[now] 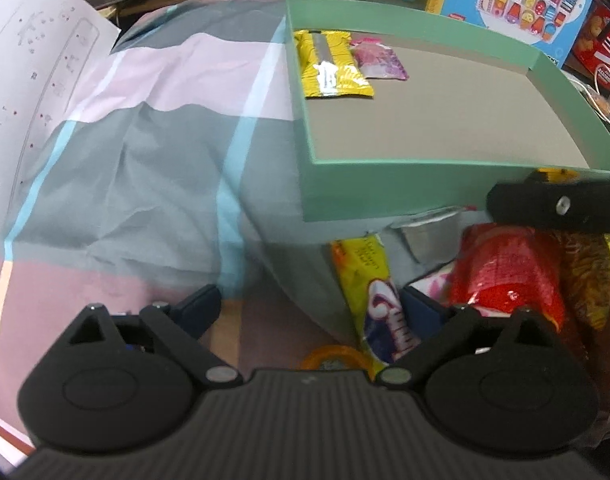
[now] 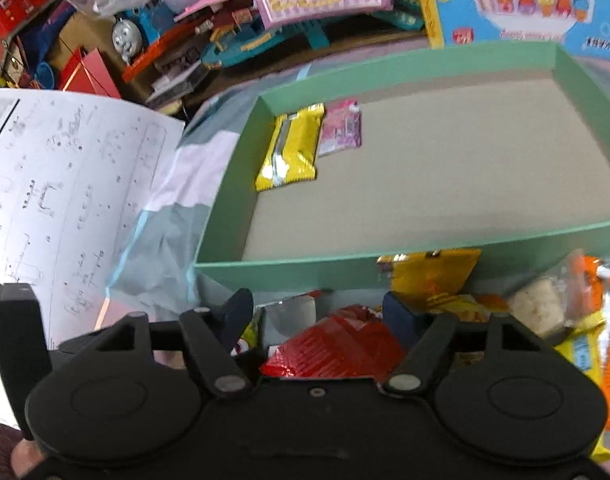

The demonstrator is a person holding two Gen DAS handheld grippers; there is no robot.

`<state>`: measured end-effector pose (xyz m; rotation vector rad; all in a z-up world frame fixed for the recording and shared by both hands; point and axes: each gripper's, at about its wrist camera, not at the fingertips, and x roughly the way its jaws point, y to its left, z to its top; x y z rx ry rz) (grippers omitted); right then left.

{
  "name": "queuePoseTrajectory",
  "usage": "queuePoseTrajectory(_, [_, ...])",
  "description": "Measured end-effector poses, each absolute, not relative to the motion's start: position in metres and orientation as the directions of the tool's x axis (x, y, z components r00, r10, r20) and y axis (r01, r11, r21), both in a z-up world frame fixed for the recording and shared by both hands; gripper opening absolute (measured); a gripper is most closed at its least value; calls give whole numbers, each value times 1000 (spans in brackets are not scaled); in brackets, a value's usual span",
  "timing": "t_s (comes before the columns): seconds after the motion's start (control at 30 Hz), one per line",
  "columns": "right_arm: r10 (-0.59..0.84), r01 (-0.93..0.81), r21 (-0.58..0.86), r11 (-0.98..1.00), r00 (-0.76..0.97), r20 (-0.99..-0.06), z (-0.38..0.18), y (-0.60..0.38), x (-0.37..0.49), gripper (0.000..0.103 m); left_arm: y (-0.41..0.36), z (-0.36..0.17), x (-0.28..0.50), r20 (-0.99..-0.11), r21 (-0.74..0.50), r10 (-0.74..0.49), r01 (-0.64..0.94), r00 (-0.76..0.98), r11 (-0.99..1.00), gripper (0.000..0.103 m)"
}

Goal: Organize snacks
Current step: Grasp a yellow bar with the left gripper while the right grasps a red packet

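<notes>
Left gripper (image 1: pixel 311 312) gapes wide over the checked cloth (image 1: pixel 145 168), holding nothing; right gripper (image 2: pixel 317 316) straddles the red packet (image 2: pixel 333 344), fingers part-open, not pinching; green box (image 2: pixel 225 268) just beyond; crinkly foil may slip sideways, dragging neighbouring snacks.

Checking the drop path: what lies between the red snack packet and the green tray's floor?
In the right wrist view, only the green tray's near wall stands between the red snack packet and the bare floor.
</notes>
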<state>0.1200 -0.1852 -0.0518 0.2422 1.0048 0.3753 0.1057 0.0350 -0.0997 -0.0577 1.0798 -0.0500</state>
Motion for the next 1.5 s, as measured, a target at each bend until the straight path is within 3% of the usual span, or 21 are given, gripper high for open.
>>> queuePoseTrajectory(0.47, [375, -266, 283, 921, 418, -827, -62, -172, 98, 77, 48, -104, 104, -878, -62, -64, 20, 474, 998, 99])
queuePoseTrajectory(0.57, [350, -288, 240, 927, 434, -830, -65, -166, 97, 77, 45, -103, 105, -872, -55, -63, 31, 486, 998, 91])
queuePoseTrajectory(0.63, [350, -302, 231, 925, 438, -828, -68, -163, 97, 71, 41, -102, 106, -864, -41, -60, 50, 500, 998, 83])
queuePoseTrajectory(0.67, [346, -311, 221, 924, 441, -828, -70, -163, 97, 57, 38, -101, 107, -860, -37, -64, 65, 506, 997, 74])
queuePoseTrajectory(0.77, [349, -324, 216, 921, 440, -828, -71, -161, 94, 54, 27, -98, 106, -847, -29, -87, 118, 524, 993, 47])
queuePoseTrajectory(0.8, [346, -325, 212, 922, 441, -828, -70, -161, 94, 54, 25, -97, 105, -844, -32, -98, 132, 527, 991, 34])
queuePoseTrajectory(0.83, [341, -319, 209, 924, 445, -828, -69, -162, 94, 54, 23, -97, 105, -844, -40, -111, 144, 526, 989, 26])
queuePoseTrajectory(0.9, [337, -301, 214, 929, 454, -825, -67, -165, 94, 53, 22, -95, 104, -842, -44, -112, 140, 528, 989, 21])
queuePoseTrajectory(1.17, [375, -269, 275, 923, 471, -798, -52, -181, 86, 53, 41, -79, 94, -834, -157, -191, 110, 518, 981, 21])
queuePoseTrajectory(1.5, [436, -257, 352, 900, 535, -724, -15, -194, 92, 53, 45, -24, 93, -762, -197, -238, 134, 602, 971, 21])
